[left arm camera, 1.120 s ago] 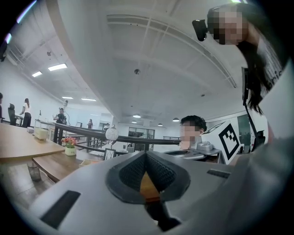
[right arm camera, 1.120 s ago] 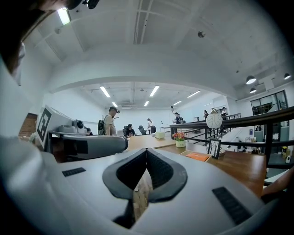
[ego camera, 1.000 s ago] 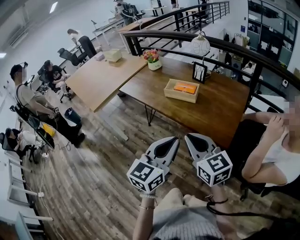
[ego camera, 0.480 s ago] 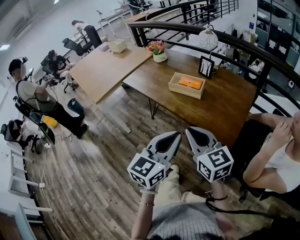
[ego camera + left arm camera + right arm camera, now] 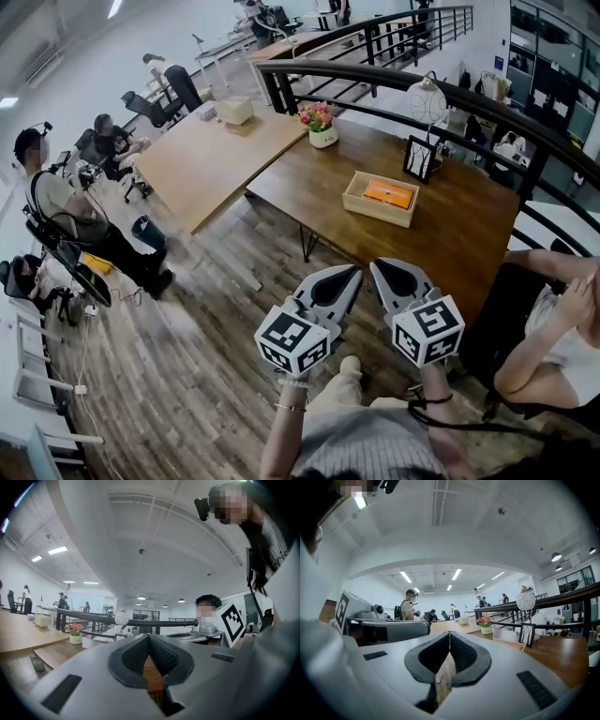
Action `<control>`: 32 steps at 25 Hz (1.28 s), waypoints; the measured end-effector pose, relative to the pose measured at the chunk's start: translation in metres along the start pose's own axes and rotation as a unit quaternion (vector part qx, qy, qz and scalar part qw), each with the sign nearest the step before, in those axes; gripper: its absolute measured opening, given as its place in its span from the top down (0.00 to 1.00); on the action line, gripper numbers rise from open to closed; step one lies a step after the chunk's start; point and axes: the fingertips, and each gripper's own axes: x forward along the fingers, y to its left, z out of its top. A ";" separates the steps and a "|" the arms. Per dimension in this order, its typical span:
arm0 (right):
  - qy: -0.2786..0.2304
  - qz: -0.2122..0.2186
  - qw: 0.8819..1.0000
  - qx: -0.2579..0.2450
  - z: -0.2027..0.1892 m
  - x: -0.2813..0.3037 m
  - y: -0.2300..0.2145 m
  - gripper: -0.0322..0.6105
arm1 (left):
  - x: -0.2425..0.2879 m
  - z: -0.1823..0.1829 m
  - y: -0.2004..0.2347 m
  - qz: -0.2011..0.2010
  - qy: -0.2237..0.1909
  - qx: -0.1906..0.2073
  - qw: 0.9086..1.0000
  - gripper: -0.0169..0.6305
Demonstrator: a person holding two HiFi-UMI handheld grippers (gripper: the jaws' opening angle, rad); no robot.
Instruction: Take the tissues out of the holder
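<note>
A shallow wooden holder [image 5: 358, 198] sits on the dark wooden table [image 5: 450, 234], with an orange tissue pack [image 5: 391, 194] lying in it. Both grippers hang over the plank floor, well short of the table's near edge. My left gripper [image 5: 349, 272] is shut with nothing between its pads, and its own view [image 5: 149, 637] shows the tips touching. My right gripper [image 5: 380, 267] is shut too and empty, with its tips meeting in its own view [image 5: 449, 633]. The holder [image 5: 509, 644] shows small and far off beyond the right jaws.
A flower pot [image 5: 320, 125], a picture frame [image 5: 419, 159] and a globe lamp [image 5: 427, 97] stand on the dark table. A lighter table [image 5: 206, 155] joins it at the left. A black railing [image 5: 487, 108] runs behind. A seated person [image 5: 553, 328] is close on the right.
The head view has drawn a little closer to the dark table and shifted. Both grippers keep the same shut pose side by side.
</note>
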 end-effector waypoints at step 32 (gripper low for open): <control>0.021 -0.074 0.997 0.010 0.019 0.138 -0.122 0.93 | 0.124 0.002 0.136 -0.075 0.015 -0.016 0.997 0.96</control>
